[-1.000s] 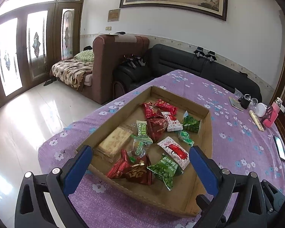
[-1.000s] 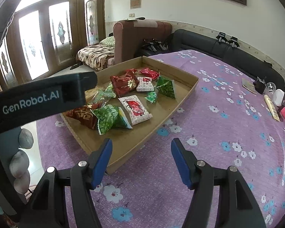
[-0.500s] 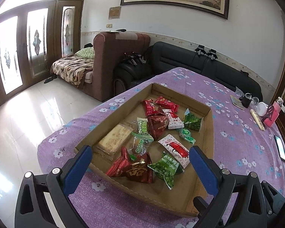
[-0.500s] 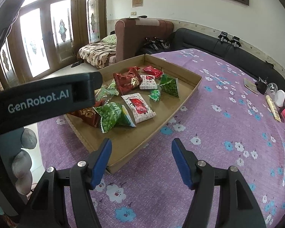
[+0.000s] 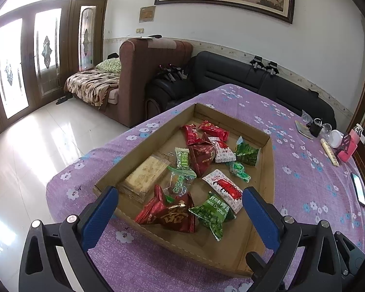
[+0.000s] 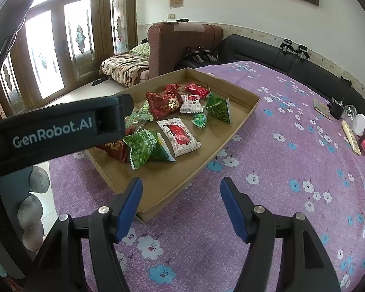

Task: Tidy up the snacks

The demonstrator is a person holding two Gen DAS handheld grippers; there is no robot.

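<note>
A shallow cardboard tray (image 5: 267, 160) sits on the purple flowered tablecloth and holds several snack packets: red ones (image 5: 202, 155), green pea bags (image 5: 213, 213), a white-and-red packet (image 5: 222, 187) and a clear-wrapped biscuit block (image 5: 146, 172). My left gripper (image 5: 180, 215) is open and empty, hovering above the tray's near end. My right gripper (image 6: 181, 203) is open and empty, above the tray's near right corner (image 6: 146, 215). The same snacks (image 6: 180, 133) show in the right wrist view, partly hidden by the left gripper's body (image 6: 56, 129).
At the table's far right lie a phone (image 5: 359, 188), a pink item (image 5: 350, 146), a white jar (image 5: 335, 138) and a thin stick (image 5: 329, 152). A black sofa (image 5: 243, 75) and brown armchair (image 5: 146, 73) stand beyond the table. Tiled floor lies left.
Both grippers have pulled back slightly from the tray, so it looks a little farther away. Jaws stay open; the snacks have not moved.
</note>
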